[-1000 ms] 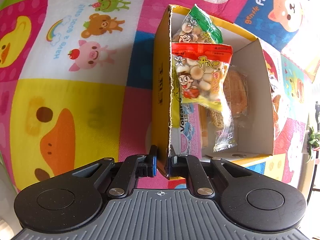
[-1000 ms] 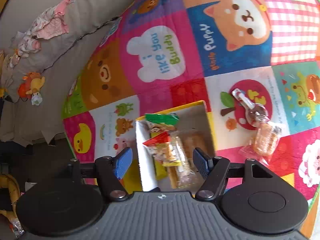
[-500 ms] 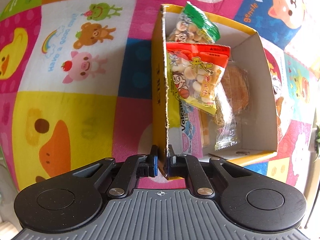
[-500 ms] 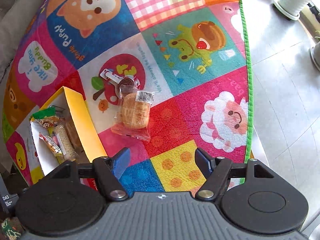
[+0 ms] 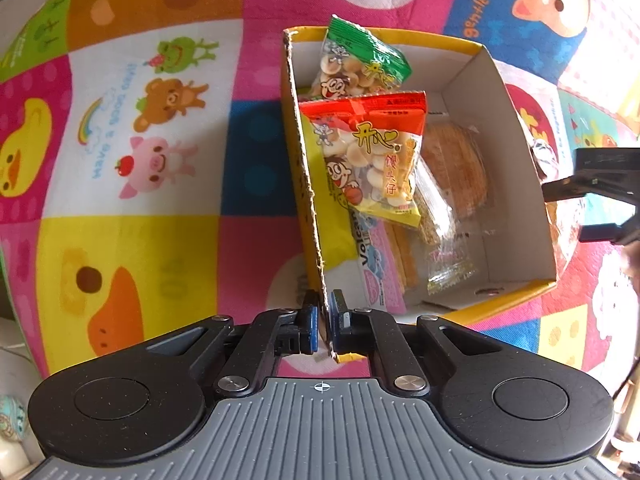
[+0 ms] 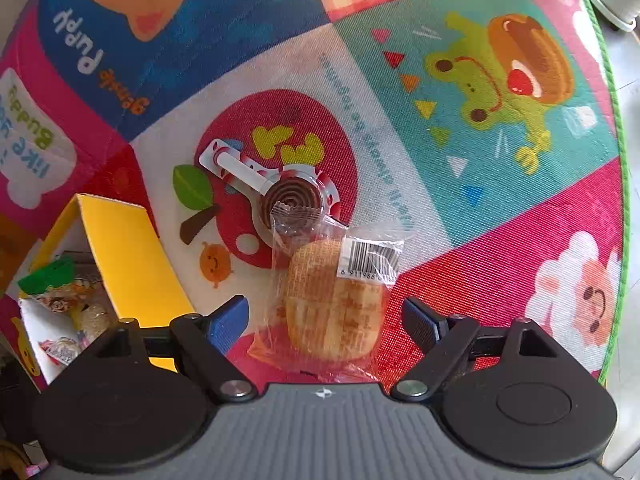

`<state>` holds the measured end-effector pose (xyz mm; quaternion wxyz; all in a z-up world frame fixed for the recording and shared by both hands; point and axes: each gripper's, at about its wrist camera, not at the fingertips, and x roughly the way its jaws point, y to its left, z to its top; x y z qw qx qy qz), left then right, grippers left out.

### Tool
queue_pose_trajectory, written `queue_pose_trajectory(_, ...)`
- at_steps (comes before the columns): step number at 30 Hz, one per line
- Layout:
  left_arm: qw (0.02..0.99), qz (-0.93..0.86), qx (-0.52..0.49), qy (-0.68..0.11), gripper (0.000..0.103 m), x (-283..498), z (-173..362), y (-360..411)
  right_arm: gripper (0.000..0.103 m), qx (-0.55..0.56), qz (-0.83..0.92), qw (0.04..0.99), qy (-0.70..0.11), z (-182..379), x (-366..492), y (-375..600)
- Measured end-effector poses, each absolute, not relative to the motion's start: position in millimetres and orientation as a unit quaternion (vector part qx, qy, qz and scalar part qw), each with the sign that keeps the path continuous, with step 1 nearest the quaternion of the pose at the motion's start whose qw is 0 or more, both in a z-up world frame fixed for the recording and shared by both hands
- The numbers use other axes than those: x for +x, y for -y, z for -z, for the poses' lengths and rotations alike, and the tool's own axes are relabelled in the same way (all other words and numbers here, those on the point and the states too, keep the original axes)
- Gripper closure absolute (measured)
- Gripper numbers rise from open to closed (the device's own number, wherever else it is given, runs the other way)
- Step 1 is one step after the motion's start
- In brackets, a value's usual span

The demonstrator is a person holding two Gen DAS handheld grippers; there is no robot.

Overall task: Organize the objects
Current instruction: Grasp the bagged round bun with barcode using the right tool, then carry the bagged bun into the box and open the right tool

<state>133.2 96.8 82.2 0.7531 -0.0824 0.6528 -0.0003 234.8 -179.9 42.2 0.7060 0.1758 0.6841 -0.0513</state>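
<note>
The left tool (image 5: 325,322) is clamped on the near wall of the yellow cardboard box (image 5: 304,184), which stands on the colourful cartoon play mat (image 5: 132,208) and holds a red-topped biscuit bag (image 5: 372,156), a green-topped biscuit bag (image 5: 360,60) and other wrapped snacks. The right tool (image 6: 325,320), its jaws opening, points down over a clear-wrapped round golden cake (image 6: 332,300) lying on the mat between its fingers, untouched by them. A wrapped spiral lollipop (image 6: 280,192) lies just beyond it, partly under its wrapper.

My left gripper (image 5: 325,322) pinches the near end of the yellow box's (image 5: 516,292) left wall, low in the frame. Inside, a red snack bag (image 5: 372,156) overlaps a green one (image 5: 360,60) (both upper centre).
</note>
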Motion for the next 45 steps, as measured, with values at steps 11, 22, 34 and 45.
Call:
queue_pose_trajectory(11, 0.765, -0.008, -0.063, -0.640, 0.096, 144, -84, -100, 0.042, 0.123, -0.027, 0.725, -0.677, -103, 199, 184)
queue_pose_trajectory(22, 0.766, 0.019, -0.069, -0.639, 0.095, 143, -80, -108, 0.042, 0.110, -0.062, 0.740, -0.660, -228, 111, 177)
queue_pose_trajectory(34, 0.772, 0.025, -0.074, -0.631, 0.095, 140, -81, -112, 0.042, 0.079, -0.120, 0.748, -0.648, -304, 48, 116)
queue_pose_trajectory(45, 0.777, 0.036, -0.078, -0.624, 0.095, 136, -86, -116, 0.042, 0.095, -0.114, 0.788, -0.597, -348, 43, 101)
